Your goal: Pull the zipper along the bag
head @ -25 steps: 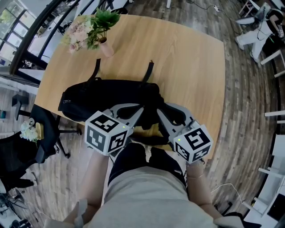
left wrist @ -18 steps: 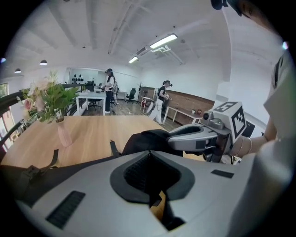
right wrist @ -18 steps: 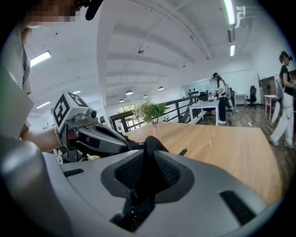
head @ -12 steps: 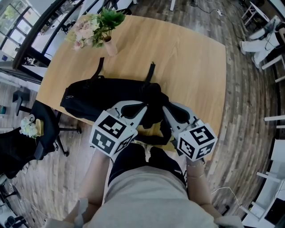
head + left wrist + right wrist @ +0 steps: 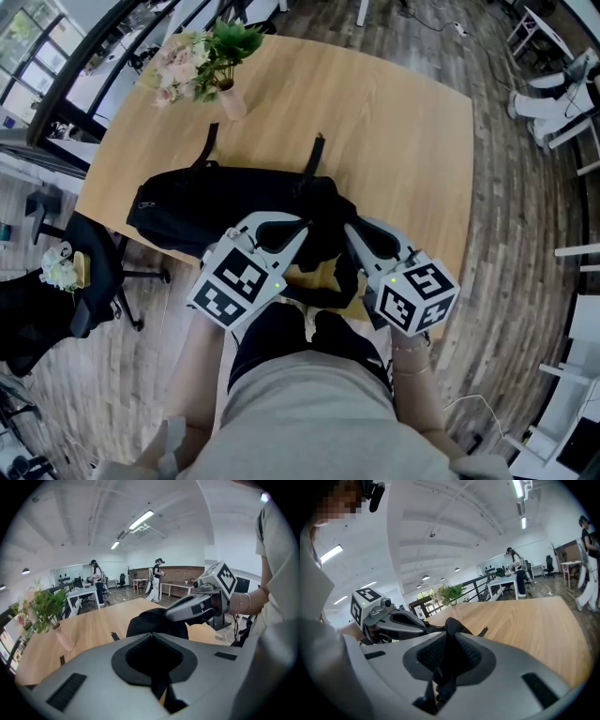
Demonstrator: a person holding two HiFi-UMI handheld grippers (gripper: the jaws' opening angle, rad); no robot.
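Note:
A black bag (image 5: 216,202) lies along the near edge of the wooden table (image 5: 394,131), with two straps trailing away from me. Both grippers meet at its right end. My left gripper (image 5: 305,225) is shut on a thin black strip of the bag (image 5: 159,693), which runs down between its jaws. My right gripper (image 5: 349,232) has just been closing on a bunched fold of black bag fabric (image 5: 451,625) and now pinches it. In the left gripper view the right gripper (image 5: 168,617) rests against the bag's hump (image 5: 154,624). The zipper itself is hidden.
A pink vase of flowers (image 5: 202,58) stands at the table's far left corner. A black office chair (image 5: 66,305) sits on the floor to the left, white chairs (image 5: 548,89) to the far right. People (image 5: 158,578) stand far back in the room.
The left gripper has rolled about its own line, so its marker cube shows a different face. The right gripper has rolled slightly. Both stay at the bag's right end.

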